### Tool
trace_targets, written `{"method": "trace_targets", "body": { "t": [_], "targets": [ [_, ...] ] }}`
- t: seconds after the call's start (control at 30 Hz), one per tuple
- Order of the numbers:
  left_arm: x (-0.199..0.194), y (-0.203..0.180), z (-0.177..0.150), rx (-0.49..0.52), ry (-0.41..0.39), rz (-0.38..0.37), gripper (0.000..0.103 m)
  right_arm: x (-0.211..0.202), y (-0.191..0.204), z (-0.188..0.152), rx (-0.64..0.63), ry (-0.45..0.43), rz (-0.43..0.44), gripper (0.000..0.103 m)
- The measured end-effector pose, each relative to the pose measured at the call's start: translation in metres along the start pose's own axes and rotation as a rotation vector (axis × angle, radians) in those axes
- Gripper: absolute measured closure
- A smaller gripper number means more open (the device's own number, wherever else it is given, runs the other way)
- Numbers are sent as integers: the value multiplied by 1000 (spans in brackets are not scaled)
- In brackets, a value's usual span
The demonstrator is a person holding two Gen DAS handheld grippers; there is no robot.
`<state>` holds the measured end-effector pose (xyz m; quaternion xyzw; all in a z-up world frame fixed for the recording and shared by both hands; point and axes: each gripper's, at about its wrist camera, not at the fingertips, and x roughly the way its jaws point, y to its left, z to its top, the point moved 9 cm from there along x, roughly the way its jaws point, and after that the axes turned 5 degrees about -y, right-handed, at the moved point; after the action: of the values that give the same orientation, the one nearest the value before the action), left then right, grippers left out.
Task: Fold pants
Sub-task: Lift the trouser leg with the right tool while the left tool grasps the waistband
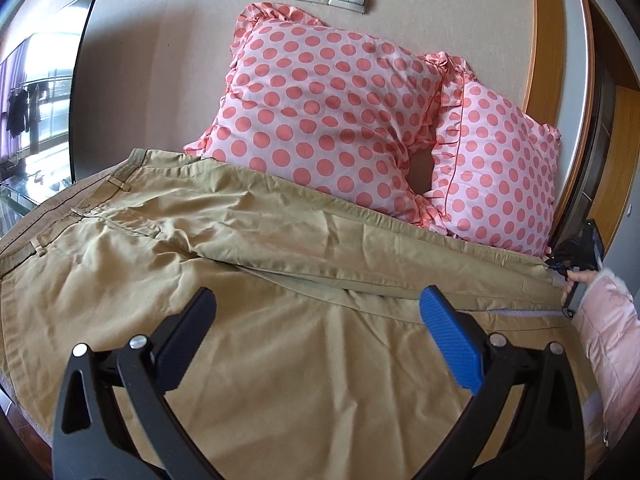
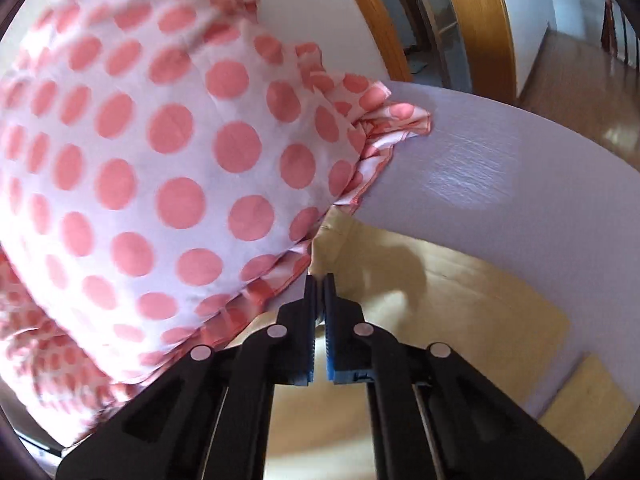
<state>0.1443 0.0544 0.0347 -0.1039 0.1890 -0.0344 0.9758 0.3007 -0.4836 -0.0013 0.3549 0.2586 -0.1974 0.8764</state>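
Khaki pants (image 1: 248, 240) lie spread across the bed, waistband at the left, legs running right, one leg folded over the other. My left gripper (image 1: 318, 306) is open and empty just above the nearer leg. My right gripper (image 1: 560, 266) is at the far right, at the leg cuffs. In the right wrist view the right gripper (image 2: 319, 280) is shut on the khaki cuff edge (image 2: 332, 240), close against a pillow.
Two pink polka-dot pillows (image 1: 332, 112) lean on the wall behind the pants; one fills the left of the right wrist view (image 2: 140, 168). A lilac sheet (image 2: 480, 152) covers the bed, with its edge and wooden floor (image 2: 568, 76) beyond. A glass table (image 1: 16, 196) stands at left.
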Motion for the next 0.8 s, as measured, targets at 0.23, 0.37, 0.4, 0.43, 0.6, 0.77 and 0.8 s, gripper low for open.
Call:
{"method": "trace_targets", "body": {
  "t": [0.23,0.37,0.4,0.43,0.6,0.77,0.8],
  "targets": [
    [4,19,41,-3,-55,16,2,-158,-51,-55,86,-81,225,99],
    [25,48,68,-108,-45,4,2,-177,-79,-91,158,-22,230,99],
    [32,55,72,-122,-36,10,2,-176,-85,-96,159,-8,224,98],
    [39,60,74,-125,-13,21,2,-172,-89,-98,160,11,208,94],
    [71,86,76,-91,94,113,2,-163,-101,-110,229,93,170,41],
    [100,115,75,-149,181,139,2,-152,-101,-107,229,88,169,83],
    [107,121,75,-178,198,135,2,-148,-98,-104,233,81,203,101]
  ]
}}
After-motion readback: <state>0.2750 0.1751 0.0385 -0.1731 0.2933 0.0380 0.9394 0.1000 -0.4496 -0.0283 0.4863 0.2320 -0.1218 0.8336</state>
